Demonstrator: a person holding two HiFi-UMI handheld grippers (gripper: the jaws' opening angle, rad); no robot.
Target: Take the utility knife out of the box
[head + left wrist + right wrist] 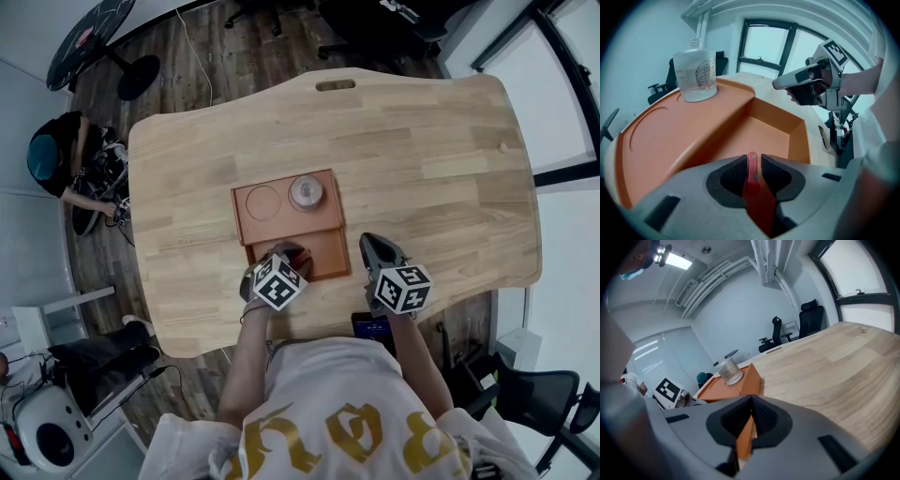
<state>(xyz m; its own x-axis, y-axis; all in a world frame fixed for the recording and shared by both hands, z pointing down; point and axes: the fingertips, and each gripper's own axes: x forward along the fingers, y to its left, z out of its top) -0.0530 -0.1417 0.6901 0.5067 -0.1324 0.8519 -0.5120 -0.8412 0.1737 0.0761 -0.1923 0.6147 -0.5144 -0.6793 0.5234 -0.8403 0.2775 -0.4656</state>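
An orange box (323,251) lies on the wooden table (422,159) with its low compartment toward me. My left gripper (278,255) sits over that compartment's near edge. In the left gripper view the left gripper (753,157) is shut on a red utility knife (757,201), which stands edge-on between the pads above the box's recessed floor (773,129). My right gripper (376,247) is just right of the box, off its corner. Its jaws (751,401) meet with nothing between them, and the box's corner (749,377) shows behind them. From the left gripper's side the right gripper (782,84) hangs above the table.
A clear glass jar (306,191) stands on the box's raised shelf, beside a round recess (263,202). A phone (372,326) lies by the table's near edge. A person (54,159) crouches on the floor at left. Office chairs (793,328) stand beyond the table.
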